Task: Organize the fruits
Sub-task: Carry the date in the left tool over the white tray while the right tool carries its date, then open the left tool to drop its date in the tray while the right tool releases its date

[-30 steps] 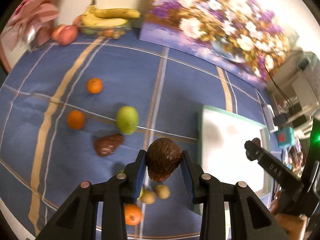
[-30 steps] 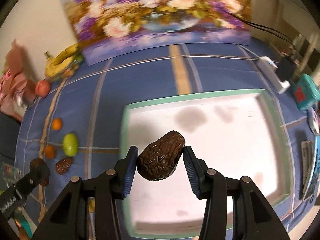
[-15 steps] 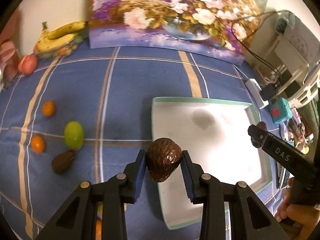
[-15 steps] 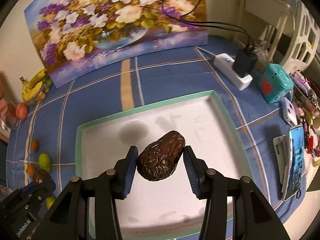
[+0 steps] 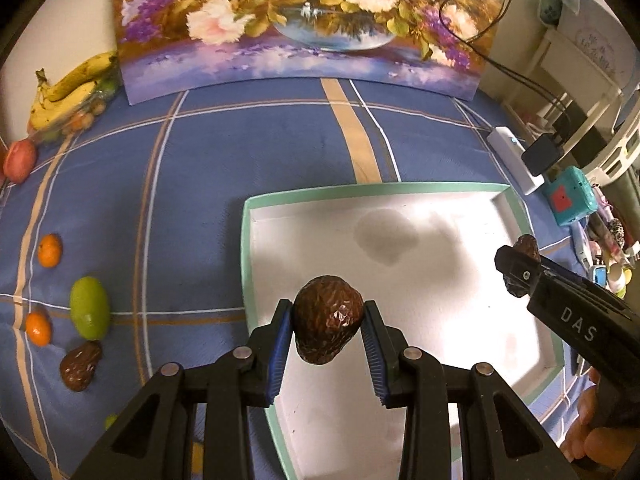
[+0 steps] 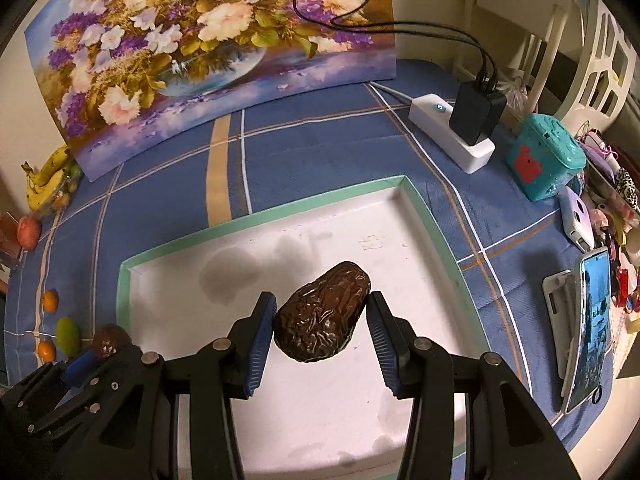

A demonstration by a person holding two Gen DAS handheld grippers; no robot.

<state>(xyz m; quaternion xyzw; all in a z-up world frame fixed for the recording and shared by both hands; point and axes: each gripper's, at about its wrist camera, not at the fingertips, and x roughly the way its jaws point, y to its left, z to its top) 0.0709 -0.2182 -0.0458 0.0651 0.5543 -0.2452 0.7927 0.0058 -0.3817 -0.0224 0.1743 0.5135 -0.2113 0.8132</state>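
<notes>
My left gripper [image 5: 326,330] is shut on a dark brown wrinkled avocado [image 5: 327,328], held above the left part of a white tray with a green rim [image 5: 245,264]. A second brown avocado [image 6: 322,320] is clamped in my right gripper [image 6: 322,326], which hangs over the tray's middle [image 6: 436,248]. In the left wrist view the right gripper [image 5: 520,268] enters from the right with its avocado [image 5: 526,250]. On the blue cloth left of the tray lie a third avocado [image 5: 80,366], a green fruit [image 5: 89,313] and two oranges [image 5: 50,250].
A flower painting [image 5: 304,20] leans on the wall at the back. Bananas [image 5: 68,92] and a red fruit [image 5: 19,160] sit far left. Right of the tray are a white power strip with a charger [image 6: 460,132], a teal box [image 6: 546,158] and a phone [image 6: 590,332].
Both grippers carried their avocados to the right, from the cloth's edge to over the tray. The loose fruit has slid to the left of the views.
</notes>
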